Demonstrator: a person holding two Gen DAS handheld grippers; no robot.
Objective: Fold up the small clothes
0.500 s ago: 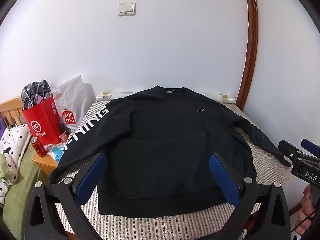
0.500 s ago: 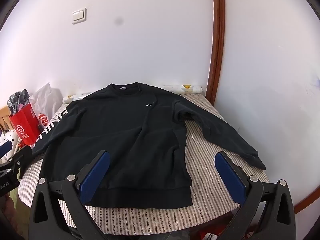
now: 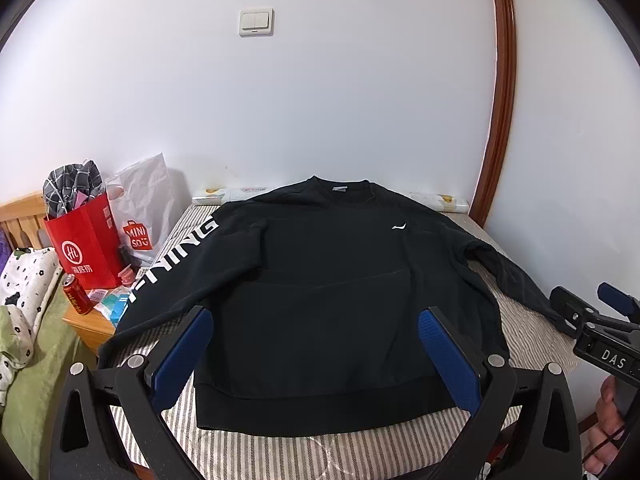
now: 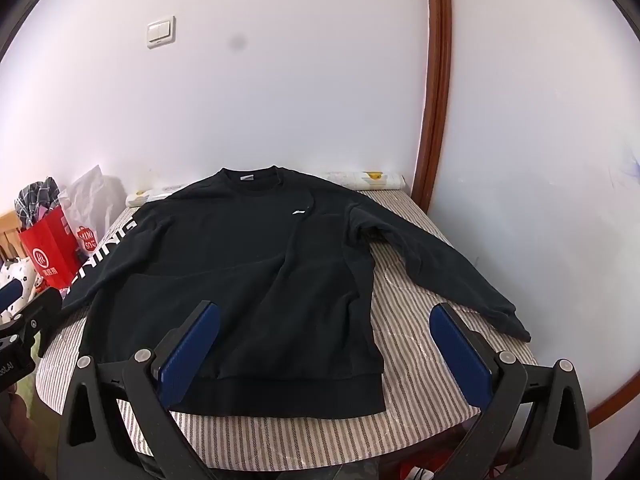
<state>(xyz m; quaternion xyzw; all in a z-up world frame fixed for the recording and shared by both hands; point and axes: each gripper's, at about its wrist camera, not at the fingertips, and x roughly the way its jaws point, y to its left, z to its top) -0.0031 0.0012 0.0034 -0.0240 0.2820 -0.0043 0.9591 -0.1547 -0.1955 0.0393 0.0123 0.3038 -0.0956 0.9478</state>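
A: Where is the sweatshirt (image 3: 320, 280)?

B: Spread flat, front up, on the striped table (image 4: 420, 360), collar towards the wall and hem towards the cameras. It is black, with a small white mark on the chest and white letters down one sleeve.

A: And the sleeves?

B: Both lie out from the body. The lettered sleeve (image 3: 176, 256) runs off the table's edge on the side of the red bag (image 3: 86, 244). The plain sleeve (image 4: 432, 268) slants across the stripes on the other side, its cuff near the table's edge.

A: What about the left gripper (image 3: 316, 340)?

B: Its blue pads stand wide apart above the hem end of the sweatshirt, with nothing between them and no contact with the cloth.

A: The right gripper (image 4: 326, 340)?

B: Spread just as wide, empty. It hangs above the sweatshirt's lower corner on the plain-sleeve side, one pad over the black cloth, the other over bare stripes.

A: Anything else near the sweatshirt?

B: Beyond the lettered sleeve, next to the red bag, stand a white bag (image 3: 146, 204) and a red can (image 3: 76, 294). A light switch (image 3: 256, 22) sits on the wall above the collar.
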